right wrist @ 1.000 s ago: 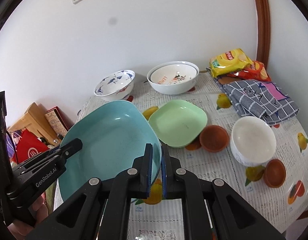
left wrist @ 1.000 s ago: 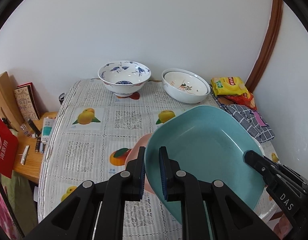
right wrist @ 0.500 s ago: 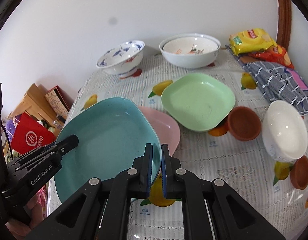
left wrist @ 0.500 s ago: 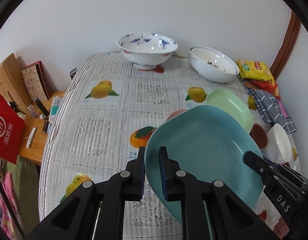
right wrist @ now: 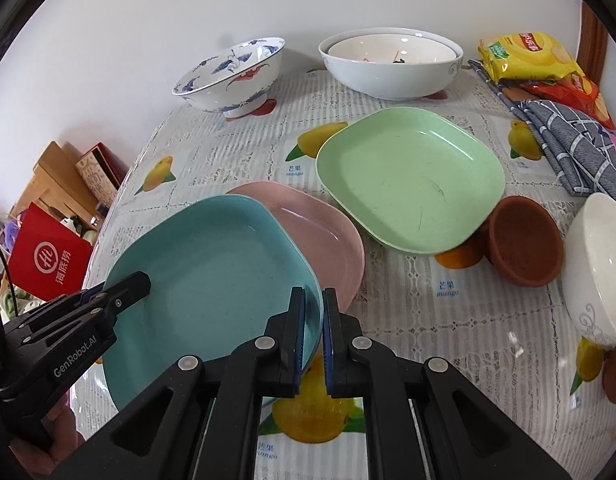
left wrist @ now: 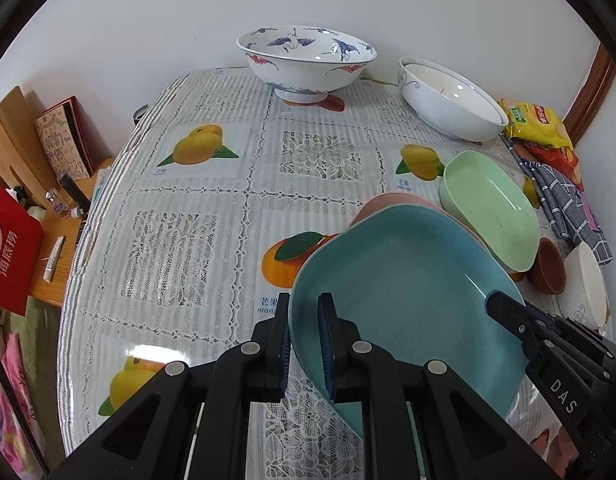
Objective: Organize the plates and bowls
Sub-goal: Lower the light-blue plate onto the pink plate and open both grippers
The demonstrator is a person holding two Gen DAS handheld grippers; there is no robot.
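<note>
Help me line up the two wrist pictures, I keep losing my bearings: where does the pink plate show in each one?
Left wrist view: the pink plate shows only as a sliver right of centre, peeking out behind the far edge of the teal plate.
Right wrist view: the pink plate lies near the centre, its left part hidden by the teal plate.
Shared landmark: the green plate, just right of the pink one in both views.

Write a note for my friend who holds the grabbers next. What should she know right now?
Left gripper and right gripper are both shut on the teal plate, one on each side. It hangs partly over the pink plate. The green plate lies beside them, its edge on a brown bowl. Not stacked yet: teal, green, the bowls.
</note>
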